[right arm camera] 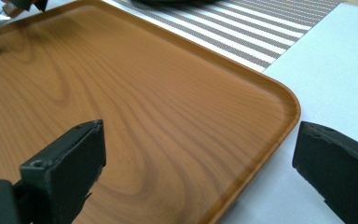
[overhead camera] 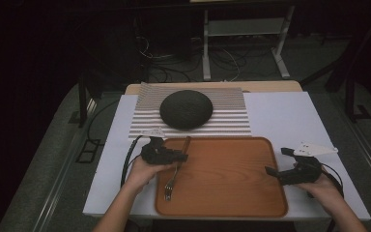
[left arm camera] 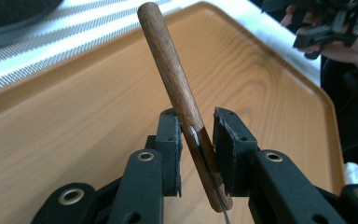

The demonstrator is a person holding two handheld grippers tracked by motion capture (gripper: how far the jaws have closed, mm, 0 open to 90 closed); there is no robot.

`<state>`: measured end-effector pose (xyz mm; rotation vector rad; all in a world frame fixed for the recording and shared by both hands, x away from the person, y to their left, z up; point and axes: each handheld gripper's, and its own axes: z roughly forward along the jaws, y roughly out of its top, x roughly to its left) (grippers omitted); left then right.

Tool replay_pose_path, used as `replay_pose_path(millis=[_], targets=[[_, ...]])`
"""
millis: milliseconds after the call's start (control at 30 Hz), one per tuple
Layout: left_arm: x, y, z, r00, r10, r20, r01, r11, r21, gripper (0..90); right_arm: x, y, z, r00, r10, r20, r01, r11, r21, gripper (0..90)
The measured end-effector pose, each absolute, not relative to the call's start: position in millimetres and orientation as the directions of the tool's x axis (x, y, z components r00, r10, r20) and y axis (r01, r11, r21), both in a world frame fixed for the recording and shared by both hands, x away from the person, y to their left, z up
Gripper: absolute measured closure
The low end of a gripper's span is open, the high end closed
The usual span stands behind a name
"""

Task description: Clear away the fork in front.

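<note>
Wooden tray (overhead camera: 232,188) carries a fork (overhead camera: 170,186) grasped by left gripper (left arm camera: 198,140); right gripper (right arm camera: 200,168) released.

Tray (overhead camera: 232,183): orange-brown, wood-grain pattern. Fork (overhead camera: 172,181): dark brown wooden handle, silver metal tines. Placemat (overhead camera: 227,118): fine grey-and-white stripes. Domed object (overhead camera: 186,109) on placemat: dark grey, finely textured. Table (overhead camera: 280,113): white top, pale wood edge at far side. Both grippers' jaws: black. Right gripper (overhead camera: 276,162): white plate on top.

tray (right arm camera: 135,107) smooth satin wood grain, fork (overhead camera: 172,176) dark polished wood handle with shiny metal tines, mat (overhead camera: 232,116) woven striped cloth, bowl (overhead camera: 186,109) matt rough black, pads (left arm camera: 173,140) matt black rubbery.
</note>
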<state>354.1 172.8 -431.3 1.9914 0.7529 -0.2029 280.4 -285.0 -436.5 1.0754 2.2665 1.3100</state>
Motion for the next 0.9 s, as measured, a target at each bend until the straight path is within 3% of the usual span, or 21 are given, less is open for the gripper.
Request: replay_pose_path(millis=[467,733,833,900], targets=[[358,166,-443,0.787,0.484,-0.383,0.594,-0.424,0.684,67.3,280,-284,-436,-0.673,0.733,0.098,0.451,0.302,0.84,2.6],[359,169,-442,0.776,0.525,-0.349,0.592,-0.417,0.69,59.2,280,-285,-436,-0.674,0.732,0.096,0.448,0.302,0.841,2.7],[357,170,-437,0.784,0.523,-0.333,0.573,-0.405,0.713,60.5,280,-285,-436,-0.674,0.732,0.098,0.449,0.301,0.841,2.7],[354,167,-434,0.8,0.513,-0.312,0.549,-0.416,0.725,66.8,280,-285,-436,-0.674,0.732,0.098,0.45,0.302,0.841,2.7]])
